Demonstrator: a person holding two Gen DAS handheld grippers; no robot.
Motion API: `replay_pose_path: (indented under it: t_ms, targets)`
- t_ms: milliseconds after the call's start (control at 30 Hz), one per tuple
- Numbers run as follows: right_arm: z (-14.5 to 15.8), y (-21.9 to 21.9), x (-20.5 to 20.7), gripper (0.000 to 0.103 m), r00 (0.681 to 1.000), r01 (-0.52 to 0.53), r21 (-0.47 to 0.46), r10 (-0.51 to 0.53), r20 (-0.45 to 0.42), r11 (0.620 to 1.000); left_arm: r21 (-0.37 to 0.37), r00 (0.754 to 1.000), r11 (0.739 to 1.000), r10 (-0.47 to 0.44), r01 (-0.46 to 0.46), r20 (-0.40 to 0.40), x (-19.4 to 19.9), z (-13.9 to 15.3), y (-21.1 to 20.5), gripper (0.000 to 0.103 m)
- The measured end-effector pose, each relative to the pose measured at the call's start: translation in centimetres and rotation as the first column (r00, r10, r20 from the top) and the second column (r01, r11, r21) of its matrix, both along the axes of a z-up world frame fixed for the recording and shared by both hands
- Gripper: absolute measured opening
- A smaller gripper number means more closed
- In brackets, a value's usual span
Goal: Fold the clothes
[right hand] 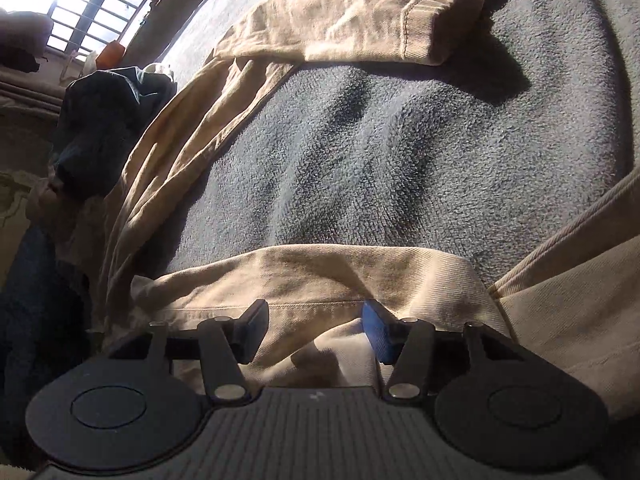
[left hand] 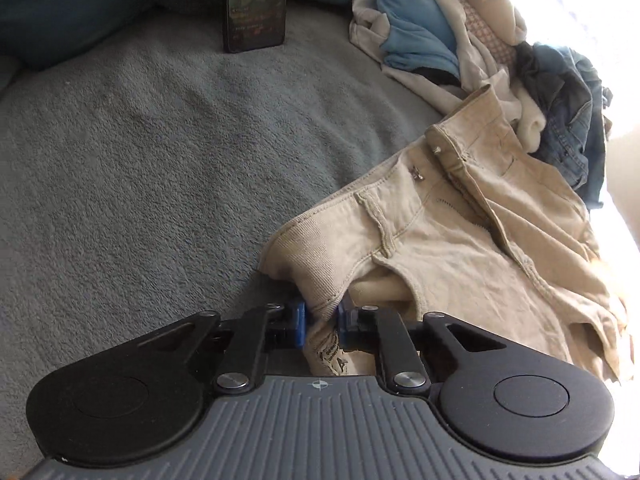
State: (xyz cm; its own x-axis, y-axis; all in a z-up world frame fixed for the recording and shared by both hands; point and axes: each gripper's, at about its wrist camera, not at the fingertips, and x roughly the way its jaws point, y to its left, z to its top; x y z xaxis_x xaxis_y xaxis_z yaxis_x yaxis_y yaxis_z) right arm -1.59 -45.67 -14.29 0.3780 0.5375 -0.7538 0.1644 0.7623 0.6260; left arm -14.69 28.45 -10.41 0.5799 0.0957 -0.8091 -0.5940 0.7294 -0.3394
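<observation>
On the grey blanket [left hand: 140, 160], the waistband corner of the beige trousers [left hand: 460, 232] is pinched between the closed jaws of the left gripper [left hand: 322, 318]. The waistband runs toward the clothes pile [left hand: 460, 40] beyond. Over a trouser hem, the right gripper [right hand: 314, 328] is held with jaws apart.

Grey blanket [left hand: 140, 160] open left of beige trousers [left hand: 460, 240]; clothes pile [left hand: 460, 40] blocks far right, propped phone [left hand: 256, 4] far centre.

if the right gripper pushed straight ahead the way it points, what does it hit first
The right gripper, open, already has the beige trousers' folded edge between its fingers, so that cloth comes first; beyond it lies grey blanket.
</observation>
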Motion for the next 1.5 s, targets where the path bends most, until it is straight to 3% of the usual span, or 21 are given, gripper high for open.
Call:
replay_pose_path:
  t_ms: [233, 467, 600, 833, 1067, 1233, 1367, 1500]
  targets:
    - [-0.2, -0.6, -0.2, 0.055, 1.0, -0.006, 0.022, 0.006, 0.003, 1.0, 0.006, 0.999, 0.999, -0.041, 0.041, -0.027, -0.1, -1.0, 0.8, 0.024]
    - [-0.5, -0.2, 0.4, 0.059, 1.0, 0.008, 0.042, -0.008, 0.008, 0.999, 0.005, 0.999, 0.999, -0.037, 0.037, 0.013, -2.1, 0.9, 2.1, 0.048]
    - [-0.5, -0.1, 0.3, 0.062, 1.0, 0.019, 0.058, -0.02, 0.015, 0.998, 0.07, 0.998, 0.996, -0.061, 0.06, 0.012, -3.4, 2.4, 2.0, 0.048]
    - [-0.7, -0.3, 0.2, 0.062, 0.999, 0.047, 0.085, -0.048, 0.015, 0.995, 0.101, 0.999, 0.994, 0.024, -0.029, 0.048, -4.1, 3.9, 4.0, 0.049]
    - [-0.1, 0.2, 0.1, 0.062, 0.998, 0.062, 0.056, -0.063, 0.012, 0.997, 0.198, 0.977, 0.973, -0.152, 0.122, 0.147, 1.0, 6.6, 1.2, 0.049]
    - [3.4, 1.2, 0.5, 0.063, 0.989, 0.085, -0.098, -0.072, 0.133, 0.992, 0.227, 0.937, 0.942, -0.292, 0.248, 0.19, 6.3, 6.6, -2.9, 0.049]
    - [7.2, 2.1, 2.0, 0.063, 0.967, 0.107, -0.079, -0.085, 0.239, 0.991, 0.213, 0.911, 0.929, -0.348, 0.302, 0.222, 8.9, 5.7, -5.4, 0.049]
    - [13.0, 6.3, 4.8, 0.063, 0.913, 0.027, -0.21, 0.061, 0.402, 0.977, 0.217, 0.88, 0.907, -0.408, 0.36, 0.245, 11.0, 5.0, -7.2, 0.049]
